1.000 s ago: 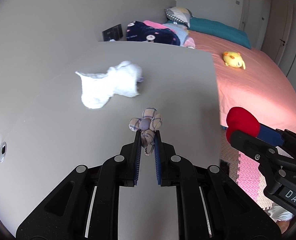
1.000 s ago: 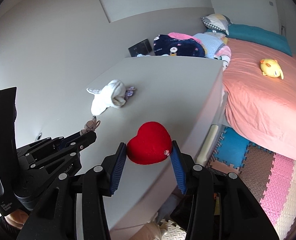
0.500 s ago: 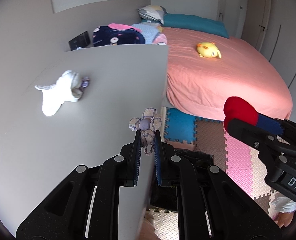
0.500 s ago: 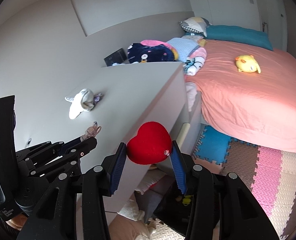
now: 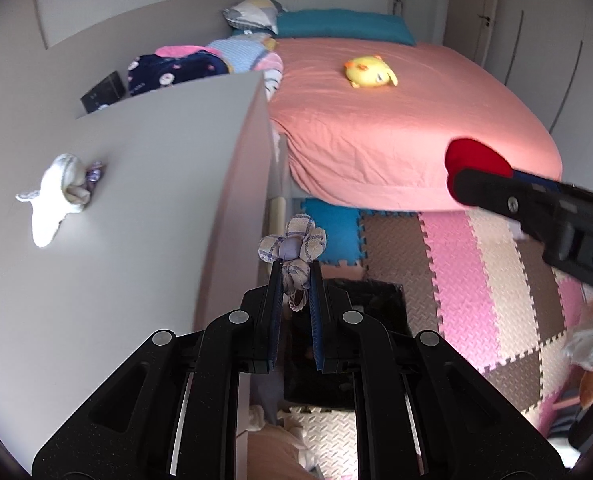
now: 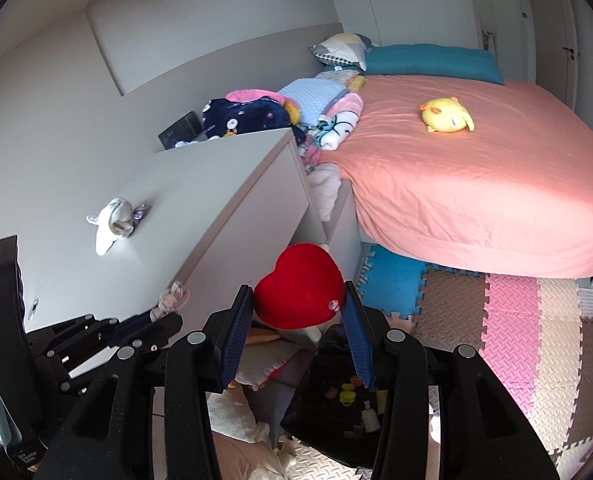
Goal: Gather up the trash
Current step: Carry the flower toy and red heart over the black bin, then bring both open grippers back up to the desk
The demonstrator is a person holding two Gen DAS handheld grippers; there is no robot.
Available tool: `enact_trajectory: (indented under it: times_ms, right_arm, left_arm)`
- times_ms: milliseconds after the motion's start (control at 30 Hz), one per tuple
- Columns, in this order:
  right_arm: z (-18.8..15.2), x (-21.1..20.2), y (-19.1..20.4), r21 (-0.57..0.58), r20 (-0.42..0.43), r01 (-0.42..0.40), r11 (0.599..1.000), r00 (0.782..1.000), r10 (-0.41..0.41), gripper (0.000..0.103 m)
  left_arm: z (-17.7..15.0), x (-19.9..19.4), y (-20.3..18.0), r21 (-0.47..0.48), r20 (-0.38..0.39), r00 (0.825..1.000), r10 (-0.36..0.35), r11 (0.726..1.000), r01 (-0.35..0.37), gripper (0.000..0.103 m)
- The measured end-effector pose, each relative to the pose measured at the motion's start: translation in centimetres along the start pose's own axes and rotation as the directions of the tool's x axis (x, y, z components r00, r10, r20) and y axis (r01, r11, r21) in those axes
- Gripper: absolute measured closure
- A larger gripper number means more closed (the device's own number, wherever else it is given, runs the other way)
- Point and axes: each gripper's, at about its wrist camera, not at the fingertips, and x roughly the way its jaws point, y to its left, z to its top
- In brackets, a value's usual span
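Now past the desk [image 5: 144, 184] edge, each tool pinches its load above the black bin [image 6: 336, 408]: left tool [image 5: 294, 280], checked fabric flower [image 5: 292, 246]; right tool [image 6: 300, 308], red plush heart [image 6: 298, 292].

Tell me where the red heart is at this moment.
The red heart sits between the fingers of the right gripper, low in the centre of the right wrist view, held above the floor beside the grey dresser, over a black bin.

Open floor mats [image 5: 484, 280] are left free between the bed [image 5: 396, 128] and the surface [image 5: 136, 200]; a black bin [image 6: 336, 408] stands below.
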Motion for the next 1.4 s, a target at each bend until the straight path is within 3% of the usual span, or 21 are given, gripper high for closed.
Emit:
enact_trajectory:
  times_ms: [33,67,100,133,167,300,667,1400]
  right_arm:
    - [0.0,0.3,-0.3,-0.002,-0.018,0.005,1.0,1.0,-0.005,0.056]
    - [0.1,0.6,-0.4,-0.01,-0.033,0.012,1.0,0.999,-0.013,0.051]
    - [0.1,0.8,-0.7,-0.014,-0.043,0.027,1.0,0.999,-0.028,0.034]
    - [0.1,0.9,-1.0,-0.005,-0.041,0.049,0.999,0.998,-0.049,0.029]
    - [0.0,0.9,-1.2,0.003,-0.032,0.062,0.998,0.998,-0.061,0.027]
    - [0.0,1.0,-2.0,0.022,-0.026,0.095,0.995,0.995,-0.095,0.027]
    - [-0.2,1.7,-2.2,0.032,-0.039,0.087,0.996,0.996,-0.086,0.027]
    - [0.8,3.7,1.4,-0.019,-0.044,0.033,0.999,0.998,-0.034,0.027]
  left_arm:
    - [-0.1,0.4,-0.2,0.01,-0.026,1.0,-0.004,1.0,0.004,0.086]
    - [-0.2,0.8,-0.4,0.017,-0.053,0.999,0.004,1.0,-0.003,0.07]
    - [-0.3,0.9,-0.5,0.019,-0.062,0.998,0.018,1.0,-0.017,0.055]
    - [-0.3,0.8,-0.5,0.018,-0.056,0.998,0.037,0.999,-0.036,0.018]
    - [-0.3,0.5,-0.5,0.015,-0.033,0.998,0.06,0.998,-0.059,0.008]
    - [-0.2,-0.3,-0.4,0.038,-0.011,0.997,0.072,0.997,-0.071,0.008]
    - [-0.5,0.2,0.3,0.003,-0.028,0.997,0.071,0.997,-0.071,0.008]
    - [0.7,-0.5,4.1,-0.112,-0.019,0.996,0.086,0.99,-0.088,0.008]
